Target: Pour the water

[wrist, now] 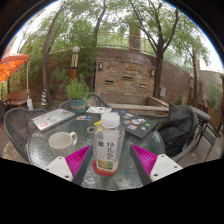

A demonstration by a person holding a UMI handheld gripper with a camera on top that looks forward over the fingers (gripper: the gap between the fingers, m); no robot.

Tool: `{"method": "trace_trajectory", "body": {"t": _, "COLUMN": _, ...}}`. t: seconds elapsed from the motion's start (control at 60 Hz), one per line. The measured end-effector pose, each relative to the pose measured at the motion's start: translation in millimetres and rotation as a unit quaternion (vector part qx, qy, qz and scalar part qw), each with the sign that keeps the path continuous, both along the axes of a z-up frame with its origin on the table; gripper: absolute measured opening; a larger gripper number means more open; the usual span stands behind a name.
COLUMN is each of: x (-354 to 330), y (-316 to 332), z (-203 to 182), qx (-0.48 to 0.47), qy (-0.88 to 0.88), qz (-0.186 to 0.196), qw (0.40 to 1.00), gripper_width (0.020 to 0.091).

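Setting: an outdoor patio is being looked over, with tall green trees [95, 25], a long brick wall [125, 75] and an orange sun umbrella [12, 65] off to one side.

Table: a round glass-topped garden table [45, 150] is being used as the work surface, ringed by dark metal mesh chairs [15, 125]; a dark bag or jacket [180, 125] is being kept on the chair at the far side.

Smaller items: a flat pale book or box [52, 120] and a dark magazine [140, 126] are lying further back on the glass.

Cup: a round white ceramic cup [62, 141] is being left standing upright on the table, beside the bottle and beyond one finger, well clear of both.

Bottle: a clear plastic bottle with a white cap and white printed label [109, 145], holding an orange-tinted drink low down, is standing upright on the table.

Key relation: the bottle is being framed dead ahead, between the two fingers, its long axis vertical and crossing the fingers' line of approach.

Gripper: the hand-held two-finger gripper [110, 162] is being held spread, its magenta pads [80, 158] flanking the bottle with a gap showing at each side; nothing is being squeezed.

Step judged: the bottle is likely being lined up for a grasp, and pouring towards the cup is not yet begun.
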State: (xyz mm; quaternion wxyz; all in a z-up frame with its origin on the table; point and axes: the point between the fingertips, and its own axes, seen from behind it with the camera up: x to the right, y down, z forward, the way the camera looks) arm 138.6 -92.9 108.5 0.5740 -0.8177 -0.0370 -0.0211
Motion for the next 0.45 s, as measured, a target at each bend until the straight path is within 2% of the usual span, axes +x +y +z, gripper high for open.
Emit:
{"method": "trace_trajectory", "body": {"t": 0.15, "x": -1.5, "y": -71.8, "z": 34.7, "qx": -0.025, "qy": 0.014, "qz": -0.044, "qw": 0.999, "gripper_width": 0.0834}}
{"method": "trace_trajectory", "body": {"t": 0.333, "x": -45.7, "y": -179.7, "z": 91.5, "qx": -0.041, "qy": 0.036, "qz": -0.065, "qw": 0.996, "gripper_width": 0.0824}}
{"method": "trace_trajectory", "body": {"t": 0.45, "x": -71.7, "y": -249.6, "z": 122.7, "qx": -0.057, "qy": 0.058, "qz": -0.065, "qw": 0.995, "gripper_width": 0.0833}}
